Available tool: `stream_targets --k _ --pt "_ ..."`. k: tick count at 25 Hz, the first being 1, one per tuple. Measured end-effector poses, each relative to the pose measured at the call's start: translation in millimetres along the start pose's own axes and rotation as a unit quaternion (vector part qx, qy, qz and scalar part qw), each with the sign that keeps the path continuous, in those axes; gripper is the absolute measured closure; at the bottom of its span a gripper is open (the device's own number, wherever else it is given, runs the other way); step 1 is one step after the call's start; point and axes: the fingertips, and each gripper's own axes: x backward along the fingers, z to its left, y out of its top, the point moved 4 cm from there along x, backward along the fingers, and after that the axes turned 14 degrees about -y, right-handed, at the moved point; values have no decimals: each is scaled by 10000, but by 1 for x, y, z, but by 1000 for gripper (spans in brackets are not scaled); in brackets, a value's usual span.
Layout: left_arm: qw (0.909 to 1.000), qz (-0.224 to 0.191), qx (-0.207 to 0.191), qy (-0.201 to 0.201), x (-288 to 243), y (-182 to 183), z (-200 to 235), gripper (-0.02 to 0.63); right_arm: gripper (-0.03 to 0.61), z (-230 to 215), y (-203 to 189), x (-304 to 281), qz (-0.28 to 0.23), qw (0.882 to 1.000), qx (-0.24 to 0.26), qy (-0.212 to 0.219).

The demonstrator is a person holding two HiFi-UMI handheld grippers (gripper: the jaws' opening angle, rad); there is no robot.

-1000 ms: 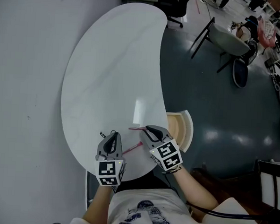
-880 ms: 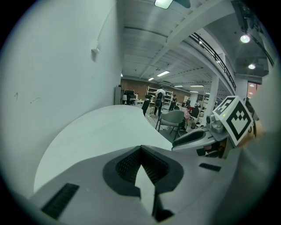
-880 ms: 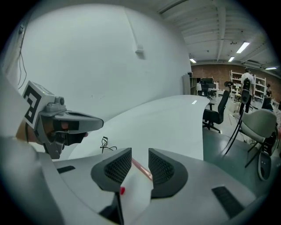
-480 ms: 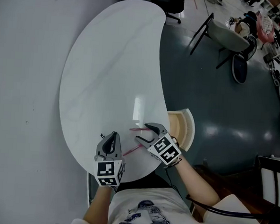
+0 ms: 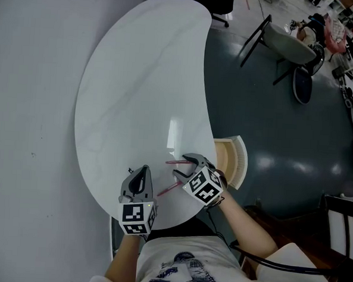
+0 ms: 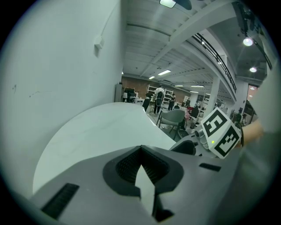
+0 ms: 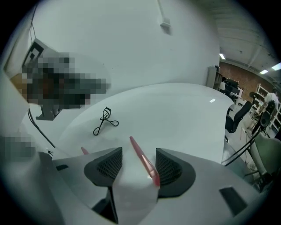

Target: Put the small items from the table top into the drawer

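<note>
Right gripper (image 7: 138, 154): jaws have just been opening and are standing wide; a pink pen (image 7: 143, 161) is lying loose between them.
Left gripper (image 6: 141, 148): jaws are pressing together, holding nothing.

Smooth, glossy table top (image 5: 138, 87)

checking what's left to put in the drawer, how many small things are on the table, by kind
pink sticks: 2
black eyelash curler: 1
total: 3
</note>
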Motion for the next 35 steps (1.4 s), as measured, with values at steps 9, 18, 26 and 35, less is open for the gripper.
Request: stream_targets --k 9,18,26,35 --pt "9999 -16 -21 -118 -1 7 0 594 362 -2 -2 -4 209 9986 459 -151" --pt "9997 -51 -137 -175 1 13 6 594 462 7 -10 -14 426 9974 550 -191" --pt "9990 -118 -312 -292 10 24 1 594 511 19 -14 -9 557 9974 301 -350" --pt "9978 -142 -526 -367 19 31 3 594 512 16 -9 9 458 9972 -407 -433"
